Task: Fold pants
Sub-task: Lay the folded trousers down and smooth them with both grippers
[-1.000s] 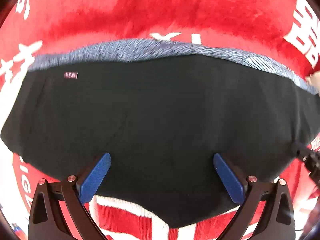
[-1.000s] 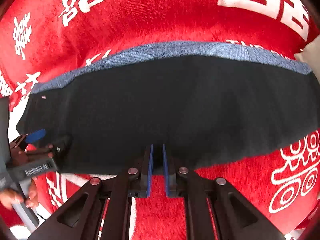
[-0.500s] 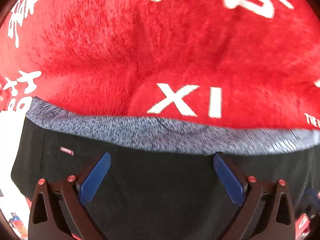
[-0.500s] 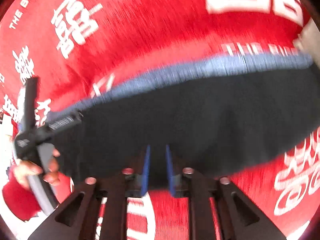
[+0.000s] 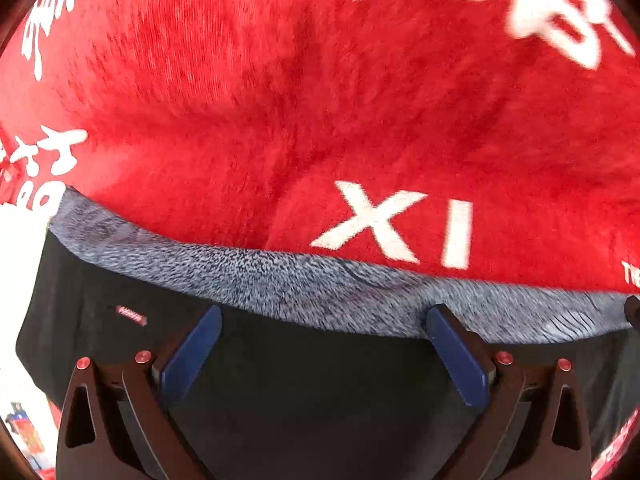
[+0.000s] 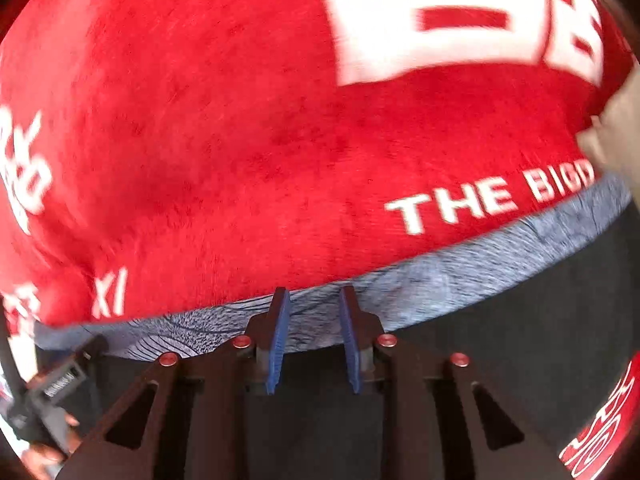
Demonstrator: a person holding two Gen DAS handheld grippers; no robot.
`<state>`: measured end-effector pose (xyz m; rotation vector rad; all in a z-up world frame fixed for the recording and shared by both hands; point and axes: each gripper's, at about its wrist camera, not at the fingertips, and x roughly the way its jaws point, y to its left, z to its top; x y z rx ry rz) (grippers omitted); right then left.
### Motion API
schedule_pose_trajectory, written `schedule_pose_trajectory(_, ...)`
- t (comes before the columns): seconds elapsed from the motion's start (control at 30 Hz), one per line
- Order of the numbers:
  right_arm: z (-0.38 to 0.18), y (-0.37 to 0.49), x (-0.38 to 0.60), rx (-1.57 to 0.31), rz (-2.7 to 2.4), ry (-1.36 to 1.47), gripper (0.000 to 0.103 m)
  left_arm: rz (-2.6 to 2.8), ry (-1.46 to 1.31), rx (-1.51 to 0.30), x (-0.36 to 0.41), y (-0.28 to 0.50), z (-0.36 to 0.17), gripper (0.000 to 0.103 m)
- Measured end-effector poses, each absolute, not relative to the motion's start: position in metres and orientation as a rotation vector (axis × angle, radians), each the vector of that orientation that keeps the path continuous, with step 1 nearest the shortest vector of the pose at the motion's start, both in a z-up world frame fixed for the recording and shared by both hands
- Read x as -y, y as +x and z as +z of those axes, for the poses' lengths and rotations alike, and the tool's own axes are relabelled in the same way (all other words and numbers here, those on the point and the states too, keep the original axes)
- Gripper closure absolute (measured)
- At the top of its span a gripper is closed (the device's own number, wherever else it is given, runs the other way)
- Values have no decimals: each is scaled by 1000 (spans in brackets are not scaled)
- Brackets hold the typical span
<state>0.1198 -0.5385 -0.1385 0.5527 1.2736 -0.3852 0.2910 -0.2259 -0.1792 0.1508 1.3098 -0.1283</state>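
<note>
Black pants (image 5: 320,380) lying flat on red blanket (image 5: 280,100), already doubled over, with grey-blue waistband strip (image 5: 320,292) exposed along far edge, next to the white "XI" lettering (image 5: 392,224). Probably positioned this way so far edge serves as alignment line for the next fold. Left gripper (image 5: 322,344) poised over the black cloth just short of waistband strip, pointing steeply down, fingers (image 5: 192,356) spread wide, nothing between them, apparently ready to descend on that edge. Right gripper (image 6: 314,336) farther along the same strip, near "THE BIG" lettering (image 6: 488,200), tips over strip; blue pads (image 6: 278,340) a narrow gap apart, having just closed somewhat, no cloth visibly pinched between them. Left gripper handle, held in a hand, visible at left of waistband in right wrist view.
</note>
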Motion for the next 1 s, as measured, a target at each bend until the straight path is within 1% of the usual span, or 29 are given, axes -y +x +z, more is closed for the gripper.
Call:
schedule_pose_trajectory(0.03,-134,115,537,-1280,-371,535,69,-153,161,-1305,230,285,-172,0)
schedule_pose_trajectory(0.1,-122,101,529,-1295,-336,486,58,-198,174,-1304,236,264,-159,0)
schedule_pose_trajectory(0.2,-108,72,517,-1303,-326,451,53,-267,175,-1336,249,221,-144,0)
schedule_pose_trajectory(0.3,-110,48,508,-1329,-364,459,47,-320,188,-1390,268,188,-150,0)
schedule_pose_trajectory(0.37,-123,29,506,-1367,-385,477,46,-316,217,-1431,271,163,-170,0)
schedule_pose_trajectory(0.43,-127,17,505,-1312,-370,467,45,-307,191,-1360,266,147,-173,0)
schedule_pose_trajectory(0.53,-128,21,498,-1329,-320,407,39,-322,192,-1350,263,143,-173,0)
schedule_pose_trajectory(0.6,-130,24,499,-1338,-298,423,31,-319,198,-1364,263,143,-171,0)
schedule_pose_trajectory(0.9,-136,33,489,-1355,-255,394,24,-300,209,-1381,267,146,-169,0)
schedule_pose_trajectory(1.0,-136,32,489,-1351,-223,387,23,-296,212,-1380,268,144,-171,0)
